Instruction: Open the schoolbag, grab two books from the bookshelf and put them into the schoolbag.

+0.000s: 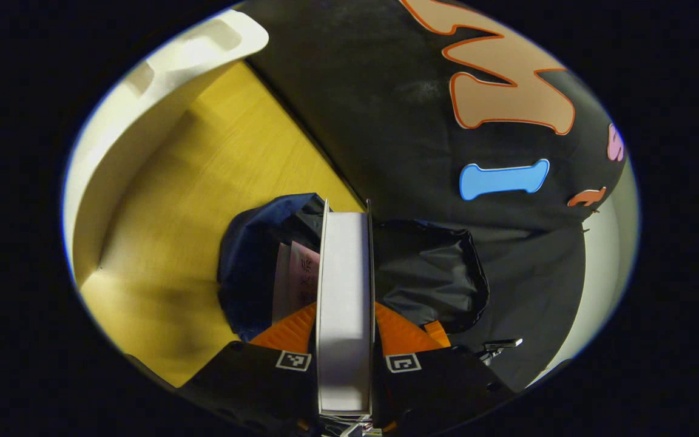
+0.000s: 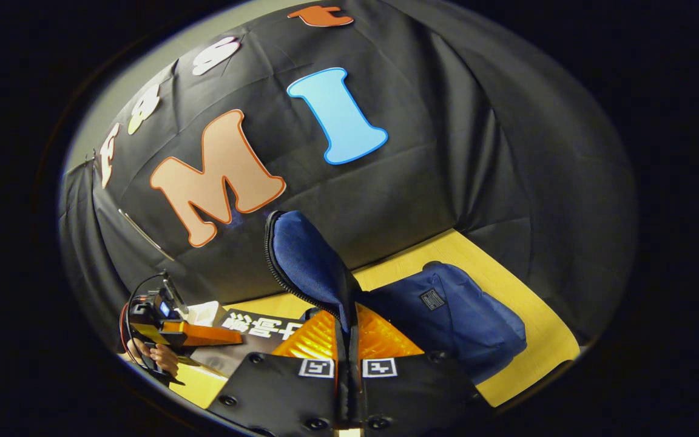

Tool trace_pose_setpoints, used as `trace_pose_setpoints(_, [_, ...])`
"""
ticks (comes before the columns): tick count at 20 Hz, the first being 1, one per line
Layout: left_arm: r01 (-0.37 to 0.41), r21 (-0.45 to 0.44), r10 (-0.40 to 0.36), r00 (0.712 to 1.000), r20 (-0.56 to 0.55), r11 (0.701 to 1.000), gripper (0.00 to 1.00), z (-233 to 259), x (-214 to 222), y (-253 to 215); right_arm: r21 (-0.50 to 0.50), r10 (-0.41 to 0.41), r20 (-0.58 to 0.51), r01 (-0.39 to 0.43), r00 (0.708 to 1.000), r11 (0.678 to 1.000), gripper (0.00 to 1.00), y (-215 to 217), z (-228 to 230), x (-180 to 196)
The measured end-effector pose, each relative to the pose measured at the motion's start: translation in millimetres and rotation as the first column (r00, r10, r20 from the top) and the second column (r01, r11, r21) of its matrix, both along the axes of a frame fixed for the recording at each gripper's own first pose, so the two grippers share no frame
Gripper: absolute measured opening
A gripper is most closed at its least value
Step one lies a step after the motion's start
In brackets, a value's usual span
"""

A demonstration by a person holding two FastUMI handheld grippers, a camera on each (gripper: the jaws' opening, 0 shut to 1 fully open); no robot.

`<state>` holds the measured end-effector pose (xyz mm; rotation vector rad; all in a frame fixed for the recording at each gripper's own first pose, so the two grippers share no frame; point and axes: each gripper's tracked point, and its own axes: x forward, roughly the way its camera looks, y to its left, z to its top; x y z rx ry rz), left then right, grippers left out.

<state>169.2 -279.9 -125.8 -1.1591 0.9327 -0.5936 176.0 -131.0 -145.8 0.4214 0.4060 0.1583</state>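
Note:
My left gripper [image 1: 344, 309] is shut on a white-edged book [image 1: 343, 285], held edge-on above the open mouth of the dark blue schoolbag [image 1: 252, 255]. Inside the bag stands another book [image 1: 295, 273], beside the black lining [image 1: 428, 267]. In the right gripper view, my right gripper [image 2: 347, 325] is shut on the bag's blue flap [image 2: 304, 255] and holds it upright, zipper edge showing. The bag's body [image 2: 459, 315] lies to its right on the table. Farther left, the left gripper [image 2: 161, 328] and a hand [image 2: 164, 358] hold the dark-covered book [image 2: 258, 328].
The yellow wooden table [image 1: 204, 182] runs up to the black cloth wall. A white bookshelf [image 1: 173, 54] curves along the table's far left side in the left gripper view. Bare tabletop [image 2: 507, 273] lies behind the bag.

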Motion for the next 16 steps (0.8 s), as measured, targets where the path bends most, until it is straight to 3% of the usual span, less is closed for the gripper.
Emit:
trace_pose_setpoints(8, [0.012,-0.067,-0.019,0.993,-0.114,0.998,0.29,-27,10,-51,0.017,0.040,0.021,-0.040,0.999,0.999,0.02,6,5,-3])
trace_pose_setpoints(16, [-0.049,-0.142,0.020,0.981,-0.195,0.989,0.30,-49,16,-95,-0.005,0.090,0.029,-0.090,0.996,0.996,0.05,17,8,-2])
